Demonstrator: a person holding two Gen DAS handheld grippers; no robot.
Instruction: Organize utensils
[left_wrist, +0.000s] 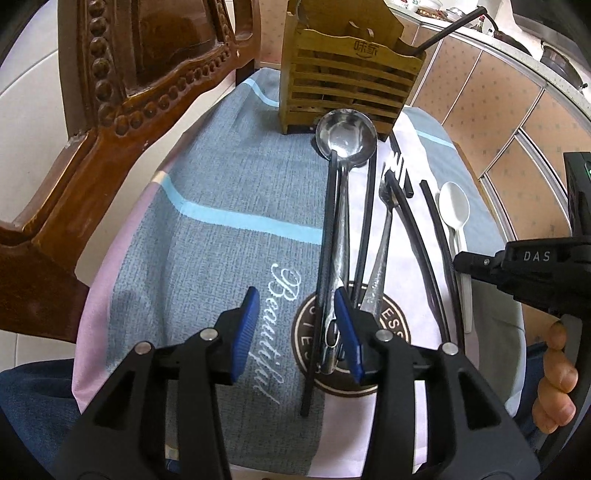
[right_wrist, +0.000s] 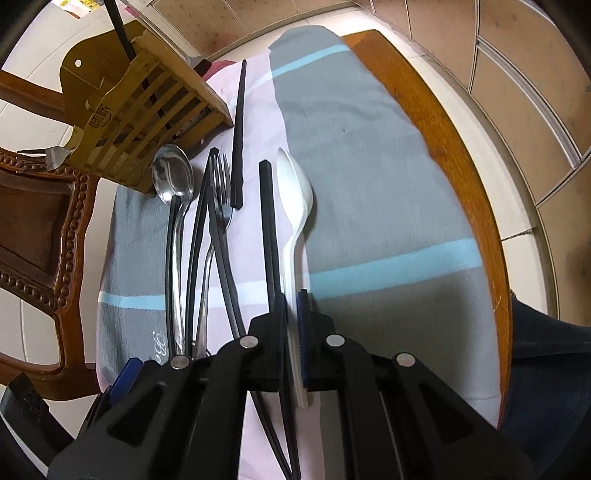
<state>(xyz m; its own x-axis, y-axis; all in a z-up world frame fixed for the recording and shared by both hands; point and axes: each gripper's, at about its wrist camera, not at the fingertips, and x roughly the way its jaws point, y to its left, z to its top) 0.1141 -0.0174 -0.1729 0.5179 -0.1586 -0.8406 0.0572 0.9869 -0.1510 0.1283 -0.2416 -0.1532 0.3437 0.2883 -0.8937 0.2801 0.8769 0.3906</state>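
Observation:
A slatted wooden utensil holder (left_wrist: 347, 79) stands at the far end of the cloth, with one black chopstick (left_wrist: 448, 29) in it; it also shows in the right wrist view (right_wrist: 140, 110). On the cloth lie a steel spoon (left_wrist: 345, 138), a steel fork (left_wrist: 388, 206), several black chopsticks (left_wrist: 437, 221) and a white plastic spoon (left_wrist: 454, 206). My left gripper (left_wrist: 295, 321) is open, low over the cloth, just left of the steel spoon's handle. My right gripper (right_wrist: 293, 306) is shut on the white plastic spoon (right_wrist: 295, 184) at its handle, beside a black chopstick (right_wrist: 267, 206).
A carved wooden chair (left_wrist: 110, 92) stands close on the left. The grey, pink and blue cloth (left_wrist: 221, 192) covers a round wooden table (right_wrist: 454, 155). Kitchen cabinets (left_wrist: 491, 103) run along the right.

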